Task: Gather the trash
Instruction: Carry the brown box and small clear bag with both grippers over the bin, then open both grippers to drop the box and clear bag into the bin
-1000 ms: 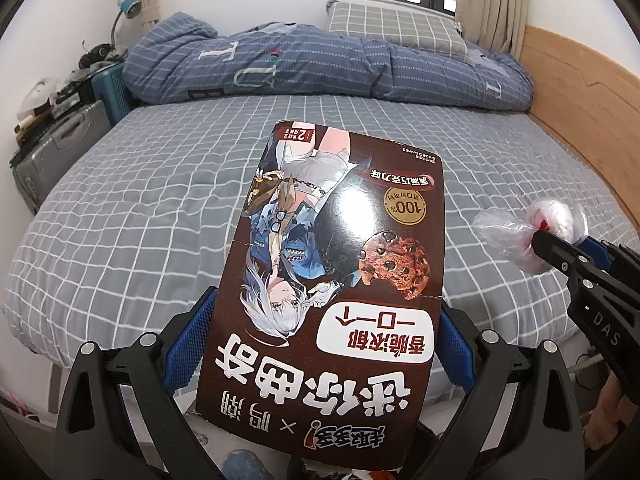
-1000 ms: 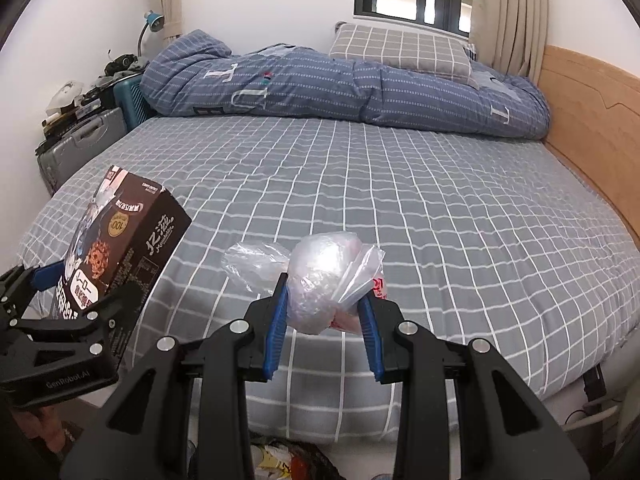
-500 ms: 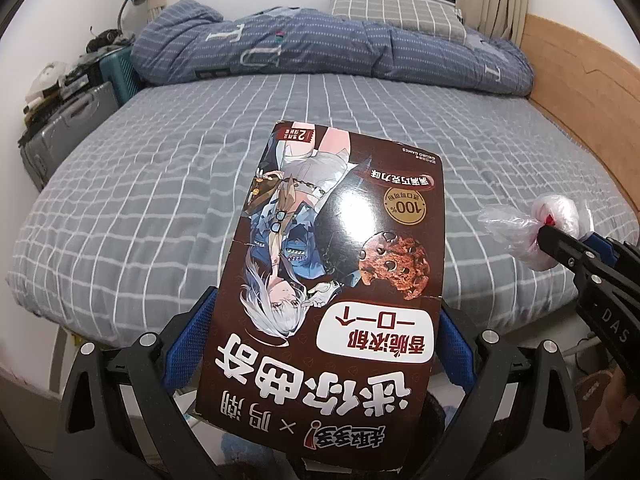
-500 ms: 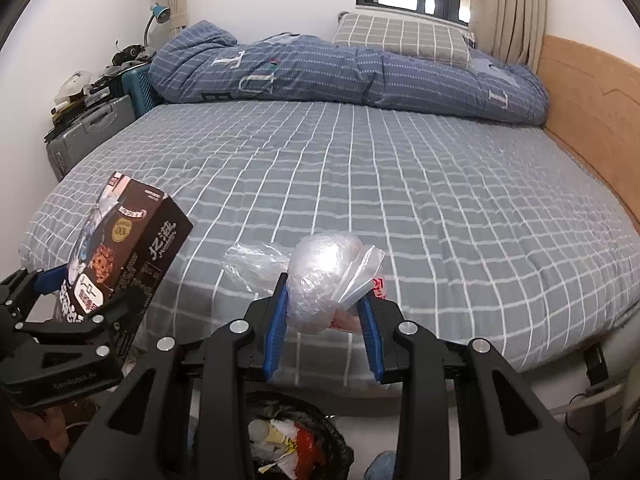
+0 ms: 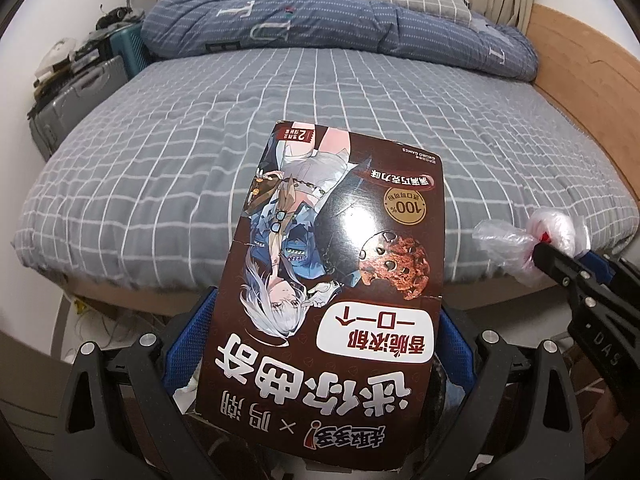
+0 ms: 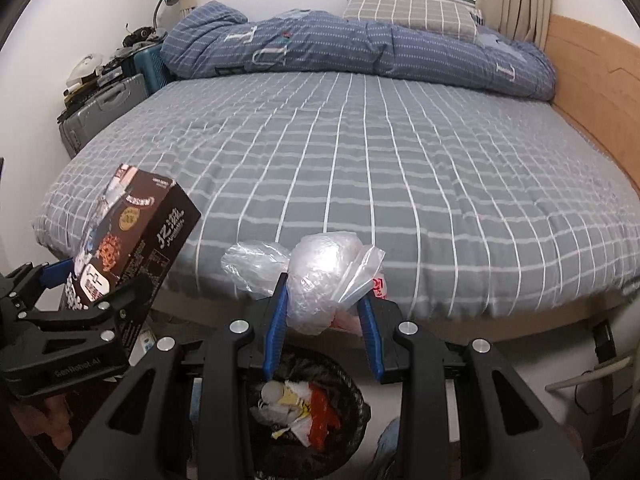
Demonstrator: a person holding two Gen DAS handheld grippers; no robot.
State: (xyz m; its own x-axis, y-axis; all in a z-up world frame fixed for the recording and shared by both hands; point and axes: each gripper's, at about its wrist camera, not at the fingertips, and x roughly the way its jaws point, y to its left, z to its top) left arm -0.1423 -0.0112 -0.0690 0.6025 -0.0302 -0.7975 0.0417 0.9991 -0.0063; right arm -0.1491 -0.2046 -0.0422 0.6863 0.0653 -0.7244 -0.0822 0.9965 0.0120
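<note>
My left gripper is shut on a brown cookie box with an anime girl and a cookie printed on it; the box fills the middle of the left wrist view and also shows at the left of the right wrist view. My right gripper is shut on a crumpled clear plastic bag, which also shows at the right of the left wrist view. A black-lined trash bin holding wrappers sits on the floor just below the right gripper.
The bed with a grey checked sheet lies ahead, its near edge close to both grippers. A blue duvet and a pillow lie at the far end. Suitcases stand at the left, a wooden headboard at the right.
Both grippers have pulled back from the bed and tilted down with their loads. The bed edge, the floor and the trash bin have come into view below.
</note>
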